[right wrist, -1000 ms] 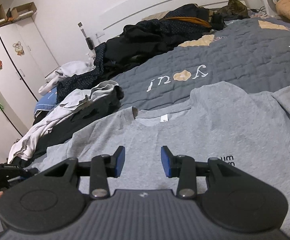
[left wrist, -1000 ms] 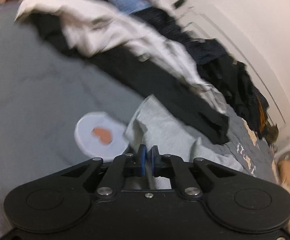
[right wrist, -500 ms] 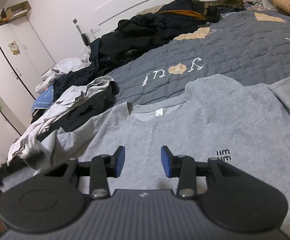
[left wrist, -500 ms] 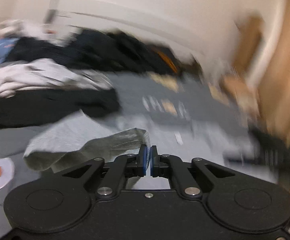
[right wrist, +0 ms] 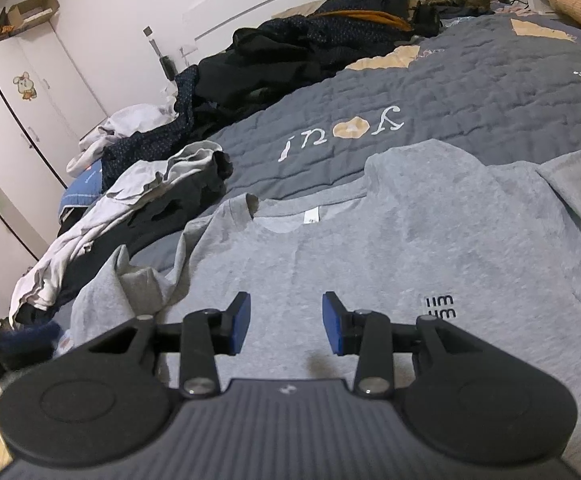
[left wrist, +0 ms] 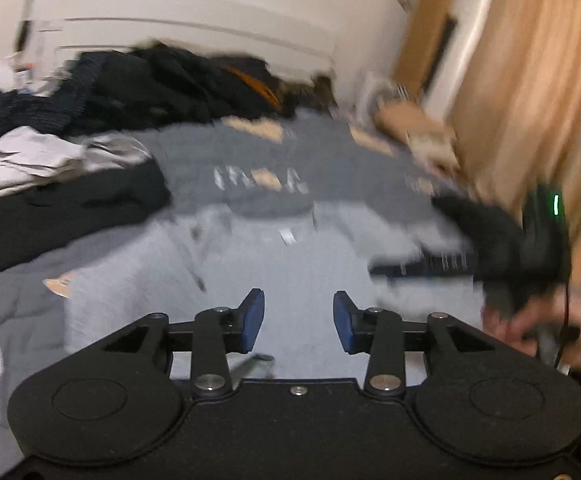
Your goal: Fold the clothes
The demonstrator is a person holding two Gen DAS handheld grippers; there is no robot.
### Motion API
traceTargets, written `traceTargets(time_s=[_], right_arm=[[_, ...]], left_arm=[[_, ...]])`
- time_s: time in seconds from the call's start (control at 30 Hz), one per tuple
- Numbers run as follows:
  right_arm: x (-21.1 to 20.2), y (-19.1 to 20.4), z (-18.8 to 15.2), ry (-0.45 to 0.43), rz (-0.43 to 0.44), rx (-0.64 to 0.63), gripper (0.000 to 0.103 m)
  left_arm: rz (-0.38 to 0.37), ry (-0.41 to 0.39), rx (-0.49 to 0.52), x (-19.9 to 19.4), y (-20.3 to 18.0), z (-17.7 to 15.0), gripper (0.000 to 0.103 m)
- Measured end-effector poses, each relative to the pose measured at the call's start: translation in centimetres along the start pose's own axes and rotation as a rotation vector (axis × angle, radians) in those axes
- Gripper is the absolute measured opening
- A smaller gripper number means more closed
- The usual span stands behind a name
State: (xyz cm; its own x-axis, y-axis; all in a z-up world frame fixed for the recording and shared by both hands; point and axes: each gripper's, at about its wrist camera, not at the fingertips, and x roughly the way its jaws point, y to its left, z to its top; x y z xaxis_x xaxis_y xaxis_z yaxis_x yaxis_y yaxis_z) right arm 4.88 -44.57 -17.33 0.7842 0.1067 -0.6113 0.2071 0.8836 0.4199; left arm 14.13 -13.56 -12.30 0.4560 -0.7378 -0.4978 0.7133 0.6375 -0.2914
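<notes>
Bed quilt [right wrist: 470,92], dark grey, fills the upper half of the R wrist view; clothes pile [right wrist: 290,52] runs along its upper left. Grey T-shirt [right wrist: 390,248] lies front-up at frame centre, collar toward the top, R sleeve spread at mid right.

Change: 1 s ago I have the L gripper [left wrist: 298,316] pinched on the shirt's L sleeve [right wrist: 130,292]; at 0.5 s it carries the sleeve inward; now its jaws stand wide w/ nothing between them. Sleeve sits folded and bunched over the shirt's L edge, lower left of the R view. Judgement: L sleeve fold is dropped in place, though rumpled.

Pose: L gripper hovers low over the shirt body, pointing at the collar; its view is motion-blurred. R gripper [right wrist: 286,324] hovers over the chest, jaws wide, empty. Hand [left wrist: 530,324] grips the R unit at mid right of the L view.
</notes>
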Motion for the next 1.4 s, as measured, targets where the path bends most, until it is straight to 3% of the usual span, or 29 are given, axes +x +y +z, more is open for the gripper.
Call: traceTargets(time_s=[0.07,0.17,0.43,0.47,0.5,0.53,0.57,0.97,1.07,1.17,1.3,1.4], right_arm=[[0.1,0.2,-0.1,0.007,0.003,-0.010,0.038],[0.3,0.5,-0.4,0.012,0.008,-0.025,0.038],[1.0,1.1,-1.1,0.048,0.017,-0.055,0.038],[1.1,1.2,-1.2,0.052,0.018,-0.058,0.038],[1.1,1.2,-1.3,0.055,0.018,-0.060,0.038],[1.2,1.2,-1.3,0.056,0.018,-0.058,0.038],[1.2,1.2,-1.3,0.057,0.018,-0.056,0.038],[1.3,0.7,-1.2,0.057,0.035,-0.037,0.038],[1.5,0.8,-1.4,0.060,0.034,-0.040,0.038],[1.8,0.8,-1.7,0.070,0.033,-0.042,0.038],[2.0,0.9,-2.0,0.078,0.030,-0.047,0.038],[2.1,1.0,-2.1,0.084,0.031,-0.052,0.038]], left_arm=[[0.074,-0.044,-0.070,-0.9,1.9,0.4,0.044],[0.182,-0.050,-0.173,-1.1,4.6,0.2,0.050],[0.204,0.006,-0.446,0.6,10.3,-1.2,0.050],[0.207,0.013,-0.481,0.8,11.0,-1.4,0.048],[0.209,0.019,-0.515,1.0,11.7,-1.5,0.036],[0.215,0.009,-0.533,0.9,12.0,-1.5,0.011],[0.223,-0.016,-0.540,0.6,12.1,-1.2,0.007],[0.315,-0.309,-0.616,-3.1,12.5,1.5,0.003],[0.322,-0.332,-0.567,-3.6,11.7,2.3,0.003],[0.262,-0.297,-0.481,-3.0,9.9,3.1,0.003],[0.136,-0.153,-0.327,-0.2,6.1,3.4,0.005],[0.020,-0.041,-0.214,1.7,3.3,3.0,0.022]])
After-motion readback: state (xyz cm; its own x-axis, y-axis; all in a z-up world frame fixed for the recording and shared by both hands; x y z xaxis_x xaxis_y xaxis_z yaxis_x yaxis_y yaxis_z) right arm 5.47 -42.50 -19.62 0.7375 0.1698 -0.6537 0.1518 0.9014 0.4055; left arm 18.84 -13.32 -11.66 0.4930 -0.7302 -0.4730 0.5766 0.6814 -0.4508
